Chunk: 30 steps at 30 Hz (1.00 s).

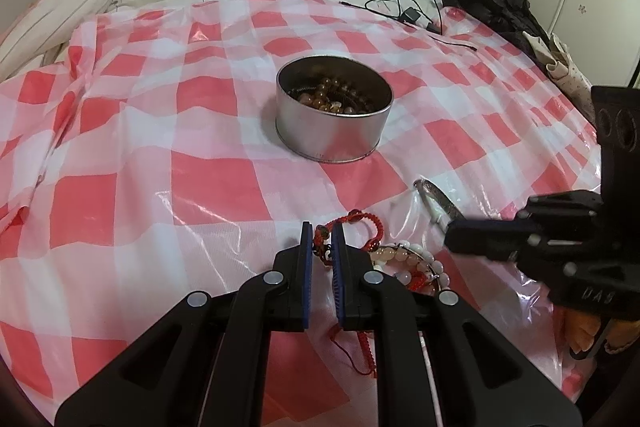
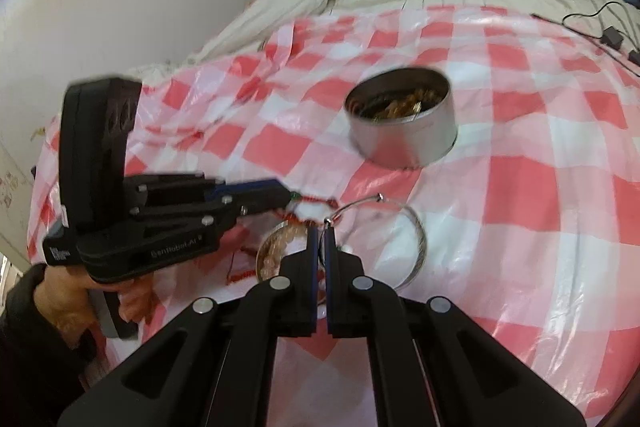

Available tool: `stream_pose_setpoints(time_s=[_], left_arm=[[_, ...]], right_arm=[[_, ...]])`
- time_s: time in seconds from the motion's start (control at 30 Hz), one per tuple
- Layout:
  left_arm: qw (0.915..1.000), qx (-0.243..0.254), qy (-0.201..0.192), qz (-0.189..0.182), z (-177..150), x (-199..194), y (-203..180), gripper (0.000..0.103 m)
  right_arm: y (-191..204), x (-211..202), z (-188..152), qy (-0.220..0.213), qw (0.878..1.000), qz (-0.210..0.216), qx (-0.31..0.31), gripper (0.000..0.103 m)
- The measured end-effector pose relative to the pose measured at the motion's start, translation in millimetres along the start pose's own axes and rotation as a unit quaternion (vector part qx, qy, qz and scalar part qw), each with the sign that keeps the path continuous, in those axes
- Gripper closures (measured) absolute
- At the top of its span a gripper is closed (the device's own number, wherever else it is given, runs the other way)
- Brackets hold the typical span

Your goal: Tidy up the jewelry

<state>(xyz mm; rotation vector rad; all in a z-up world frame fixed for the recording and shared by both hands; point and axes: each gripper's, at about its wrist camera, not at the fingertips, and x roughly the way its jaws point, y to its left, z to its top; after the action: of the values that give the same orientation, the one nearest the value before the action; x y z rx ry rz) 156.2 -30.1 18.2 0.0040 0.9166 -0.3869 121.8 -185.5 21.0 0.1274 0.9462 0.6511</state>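
Cord (image 1: 362, 223) of red braid lies on the bed's checked sheet (image 1: 120, 211), and the left hand-held gripper (image 1: 322, 239) is pinched narrow on its beaded end. In this left view the cord trails from the tips toward 4 o'clock, over a bead bracelet (image 1: 404, 259). It looks light and limp, so it will sag and may snag the beads; the knotted end seems the best hold. The tin (image 1: 334, 115) sits at 12 o'clock, beads already inside.

In the right view, the right hand-held gripper (image 2: 320, 239) is nearly closed on a thin wire bangle (image 2: 384, 223): stiff, light, likely slippery. The bangle lies flat, spreading toward 2 o'clock. The tin (image 2: 404, 131) stands at 1 o'clock.
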Motion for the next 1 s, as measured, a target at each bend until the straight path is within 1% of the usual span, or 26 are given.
stream_pose_setpoints(time_s=[0.07, 0.17, 0.2, 0.23, 0.27, 0.3, 0.37, 0.43, 0.5, 0.57, 0.6, 0.67, 0.7, 0.73, 0.77, 0.87, 1.0], left_arm=[[1.0000, -0.002, 0.006, 0.001, -1, 2, 1, 0.094], [0.9999, -0.006, 0.011, 0.003, -1, 4, 3, 0.094], [0.9999, -0.008, 0.011, 0.004, -1, 4, 3, 0.094], [0.9999, -0.010, 0.011, 0.004, -1, 4, 4, 0.094], [0.9999, -0.011, 0.011, 0.005, -1, 4, 5, 0.094], [0.9998, -0.012, 0.012, 0.005, -2, 4, 5, 0.094], [0.9998, -0.013, 0.013, 0.005, -1, 5, 6, 0.094], [0.9998, -0.011, 0.014, 0.005, -2, 5, 6, 0.094], [0.9998, -0.011, 0.015, 0.005, -1, 6, 5, 0.094], [0.9998, -0.011, 0.015, 0.004, -1, 6, 6, 0.094], [0.9998, -0.011, 0.016, 0.005, -1, 7, 6, 0.094], [0.9998, -0.011, 0.017, 0.005, -2, 7, 5, 0.094], [0.9998, -0.011, 0.017, 0.005, -2, 7, 5, 0.094], [0.9998, -0.011, 0.017, 0.005, -2, 8, 5, 0.094], [0.9998, -0.012, 0.017, 0.004, -2, 8, 5, 0.094], [0.9998, -0.009, 0.017, 0.005, -2, 8, 4, 0.094], [0.9998, -0.007, 0.016, 0.005, -3, 8, 5, 0.094]], right_arm=[[-2, 6, -3, 0.017, 1.000, -0.005, 0.004, 0.099], [-4, 3, -2, 0.012, 1.000, -0.002, 0.008, 0.099], [-3, 1, -2, 0.011, 1.000, -0.001, 0.006, 0.095], [-2, 0, -2, 0.010, 1.000, -0.001, 0.003, 0.087], [-1, -2, -2, 0.006, 1.000, -0.009, -0.003, 0.063], [1, -2, -2, 0.005, 1.000, -0.012, -0.010, 0.056], [6, 2, -2, 0.012, 1.000, -0.014, -0.024, 0.056], [10, 6, -4, 0.020, 0.999, -0.026, -0.039, 0.056], [12, 10, -6, 0.030, 0.997, -0.037, -0.054, 0.060], [13, 12, -6, 0.036, 0.997, -0.039, -0.060, 0.060], [14, 13, -7, 0.040, 0.996, -0.039, -0.063, 0.062], [14, 16, -9, 0.049, 0.996, -0.039, -0.068, 0.069], [14, 18, -10, 0.053, 0.996, -0.037, -0.068, 0.078], [13, 19, -10, 0.055, 0.995, -0.039, -0.068, 0.083], [12, 18, -10, 0.055, 0.996, -0.039, -0.064, 0.093], [2, 13, -7, 0.045, 0.998, -0.022, -0.033, 0.099], [-8, 5, -2, 0.021, 1.000, -0.001, 0.005, 0.101]])
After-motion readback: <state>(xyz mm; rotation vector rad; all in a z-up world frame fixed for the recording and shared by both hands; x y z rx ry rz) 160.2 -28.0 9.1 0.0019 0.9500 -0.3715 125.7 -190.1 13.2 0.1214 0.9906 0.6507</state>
